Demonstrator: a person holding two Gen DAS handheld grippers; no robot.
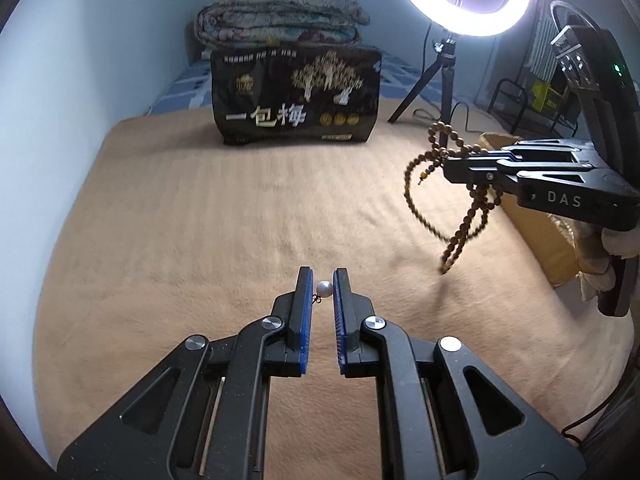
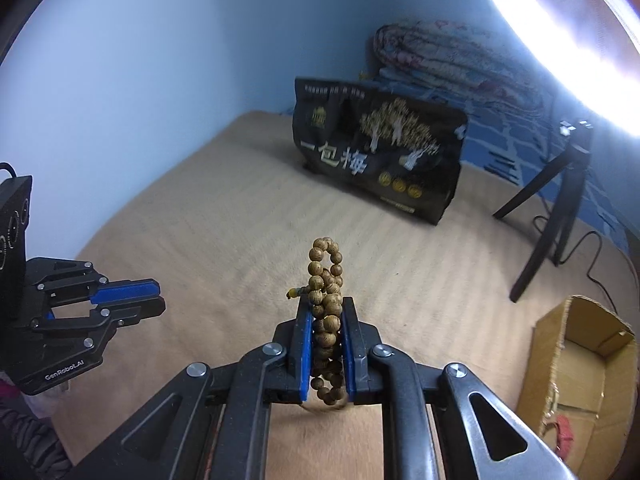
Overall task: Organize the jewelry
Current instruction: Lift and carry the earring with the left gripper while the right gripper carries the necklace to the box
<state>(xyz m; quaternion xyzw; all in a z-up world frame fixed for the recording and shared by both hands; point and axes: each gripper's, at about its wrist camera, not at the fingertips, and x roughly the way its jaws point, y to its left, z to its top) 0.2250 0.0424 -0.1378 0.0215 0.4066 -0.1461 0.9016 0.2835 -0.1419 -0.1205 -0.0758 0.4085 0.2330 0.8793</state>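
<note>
My right gripper (image 2: 327,312) is clamped on the beads (image 2: 326,320), held above the blanket (image 1: 200,208) with loops hanging loose. The box (image 2: 580,364) sits to my right. Risk: a swinging loop may snag the box rim or slip free. My left gripper (image 1: 323,280) brackets the pearl (image 1: 324,289); contact is unclear. Risk: a round pearl can squirt out into the blanket.

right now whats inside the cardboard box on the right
In the cardboard box, the right wrist view shows a bare floor and something red at the near end. The near wall hides that corner, so more could lie there.
</note>
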